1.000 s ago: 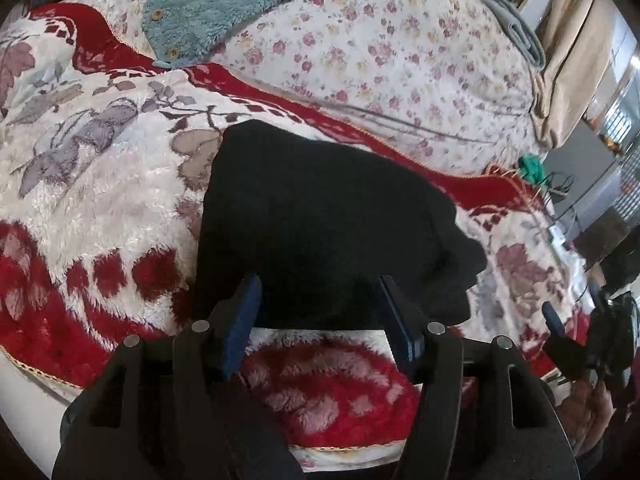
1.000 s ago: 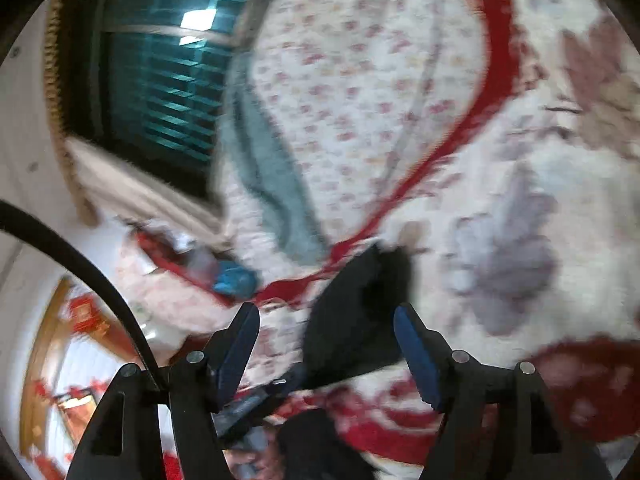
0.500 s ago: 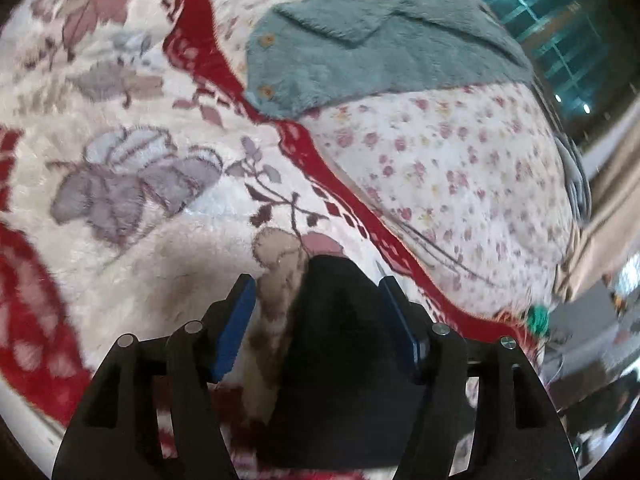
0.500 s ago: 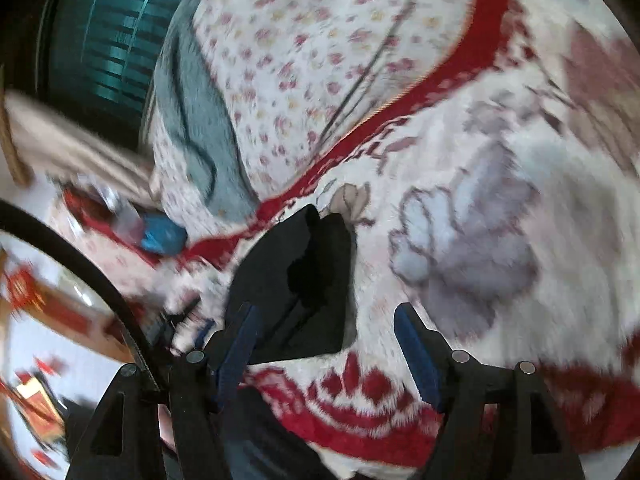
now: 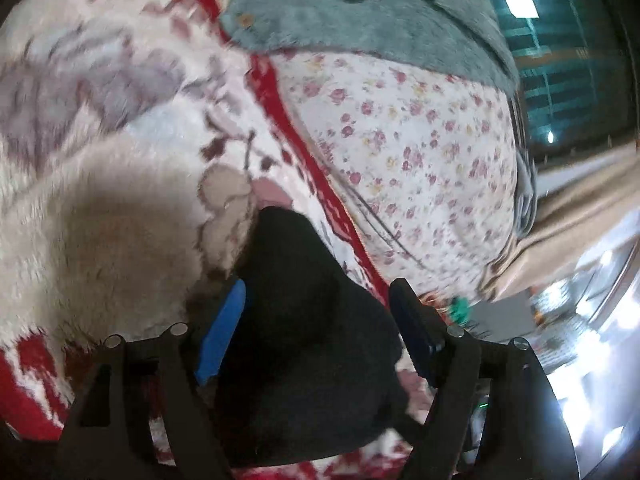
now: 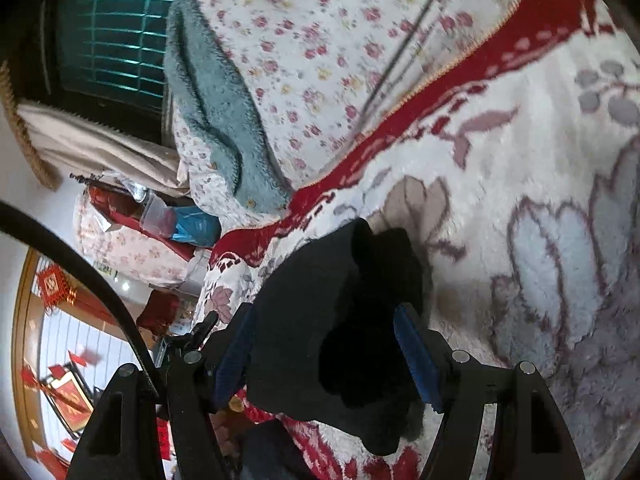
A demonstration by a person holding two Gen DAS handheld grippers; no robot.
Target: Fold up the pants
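The black pants [image 5: 308, 320] lie folded into a compact bundle on a fluffy red and white blanket [image 5: 100, 208]. In the left wrist view my left gripper [image 5: 318, 292] is open, its blue-padded jaws on either side of one corner of the bundle. In the right wrist view the pants [image 6: 340, 320] lie between the jaws of my right gripper [image 6: 324, 316], which is also open. Whether the pads touch the cloth I cannot tell.
A floral quilt [image 5: 408, 136] lies beyond the blanket with a teal fleece garment [image 5: 360, 12] on top. It also shows in the right wrist view [image 6: 216, 92]. A window with bars [image 6: 108, 40], beige curtain and cluttered room side lie past the bed.
Both grippers have moved down and in onto the folded pants. The bundle now fills the space between each pair of jaws. Both stay open.
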